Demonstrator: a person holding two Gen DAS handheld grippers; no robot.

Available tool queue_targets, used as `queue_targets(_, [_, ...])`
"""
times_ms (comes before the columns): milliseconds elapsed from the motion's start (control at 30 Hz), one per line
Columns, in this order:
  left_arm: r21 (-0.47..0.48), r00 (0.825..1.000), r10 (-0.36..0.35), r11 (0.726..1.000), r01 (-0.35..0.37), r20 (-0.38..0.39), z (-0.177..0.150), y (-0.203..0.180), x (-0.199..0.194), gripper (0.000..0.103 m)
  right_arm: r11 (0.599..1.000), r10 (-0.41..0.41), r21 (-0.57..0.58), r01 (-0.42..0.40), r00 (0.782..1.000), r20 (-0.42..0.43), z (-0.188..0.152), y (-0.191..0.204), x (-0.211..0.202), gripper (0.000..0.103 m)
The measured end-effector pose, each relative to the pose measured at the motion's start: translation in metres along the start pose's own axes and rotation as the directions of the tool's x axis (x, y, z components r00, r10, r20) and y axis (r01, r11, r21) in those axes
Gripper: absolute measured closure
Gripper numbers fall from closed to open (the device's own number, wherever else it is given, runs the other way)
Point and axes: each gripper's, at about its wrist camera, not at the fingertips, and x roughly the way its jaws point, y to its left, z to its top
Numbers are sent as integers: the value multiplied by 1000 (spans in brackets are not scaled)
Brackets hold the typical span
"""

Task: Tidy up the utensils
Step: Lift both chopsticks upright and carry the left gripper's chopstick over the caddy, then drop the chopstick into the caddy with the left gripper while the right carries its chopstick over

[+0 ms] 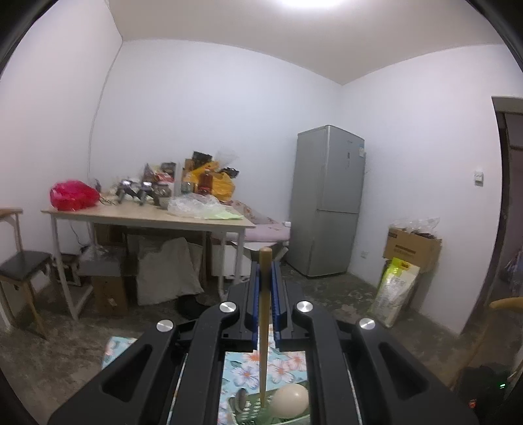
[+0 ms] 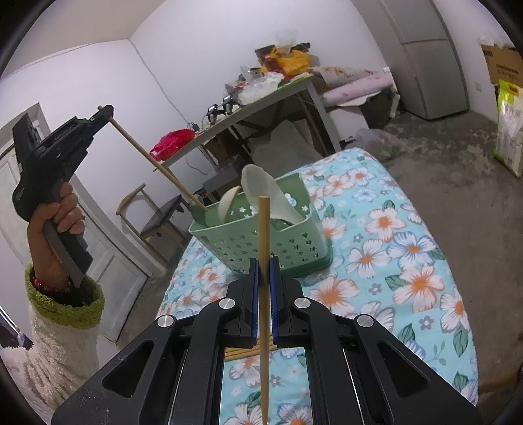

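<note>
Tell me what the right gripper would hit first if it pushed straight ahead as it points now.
Probably the green perforated plastic basket on the floral cloth: it sits directly ahead of the right gripper, though depth is unclear.

The room was lit from above. In the left view a lamp (image 1: pixel 307 3) far above the left gripper (image 1: pixel 265 261) glared white on the ceiling. The walls looked pale and a bit purple. Both pictures bent round at the edges, with black corners. Things far behind the right gripper (image 2: pixel 264 261) looked soft and blurry. The floor (image 1: pixel 343 294) was dim. Shadows were faint.
</note>
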Motion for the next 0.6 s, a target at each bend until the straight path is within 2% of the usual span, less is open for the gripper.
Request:
queue_targets(133, [-58,993,-118,991,117,-9,4,1,0,97,1000,-3,12,3,1000,-13,1,-5,4,98])
queue_targets(233, [-59,989,-148,987,147,-17,4,-5,5,97,1000,0,18,0,1000,-20,1,-6,6,98])
queue_targets(400, [-60,985,-165,985,162,-45,-10,-16,29,97,1000,-2,24,3,1000,-20,1,-8,6,98])
queue_targets(567, [-13,990,-119,993,119,-72,-36,-23,56,97,999,-8,34,9,1000,-22,1,-13,4,98])
queue_targets(600, [7,994,-88,996,89,-69,-40,-24,59,97,999,-8,34,9,1000,-22,1,-14,4,98])
